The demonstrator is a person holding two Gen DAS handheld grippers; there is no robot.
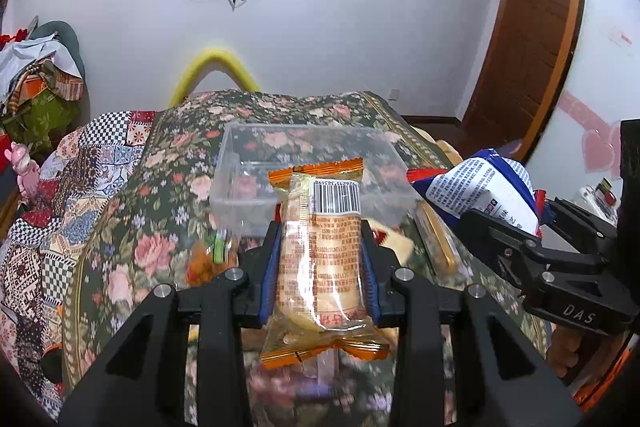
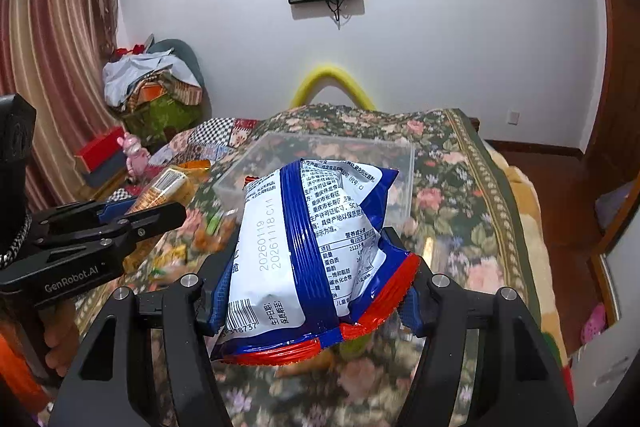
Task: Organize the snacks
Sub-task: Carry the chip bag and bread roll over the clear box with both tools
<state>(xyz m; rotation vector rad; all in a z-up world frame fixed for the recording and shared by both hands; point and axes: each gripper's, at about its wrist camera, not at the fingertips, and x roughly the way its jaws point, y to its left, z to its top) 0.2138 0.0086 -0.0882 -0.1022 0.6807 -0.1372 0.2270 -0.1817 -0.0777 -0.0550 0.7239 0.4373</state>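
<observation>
My left gripper (image 1: 320, 251) is shut on an orange-edged clear snack packet (image 1: 320, 259) with a barcode, held above the floral blanket. In the right wrist view that gripper (image 2: 160, 205) shows at the left with the same packet (image 2: 164, 189). My right gripper (image 2: 316, 267) is shut on a white, blue and red snack bag (image 2: 304, 247); from the left wrist view it (image 1: 508, 223) sits at the right with the bag (image 1: 480, 191). A clear plastic box (image 1: 240, 163) stands on the bed just beyond both packets, its rim (image 2: 408, 163) behind the bag.
Several loose snacks (image 1: 208, 255) lie blurred on the floral blanket (image 1: 132, 227) below the grippers. A patchwork quilt (image 1: 80, 163) covers the bed's left side. A heap of clothes (image 2: 152, 83) sits far left, a wooden door (image 1: 532, 27) at the right, and wooden floor (image 2: 560, 211) beside the bed.
</observation>
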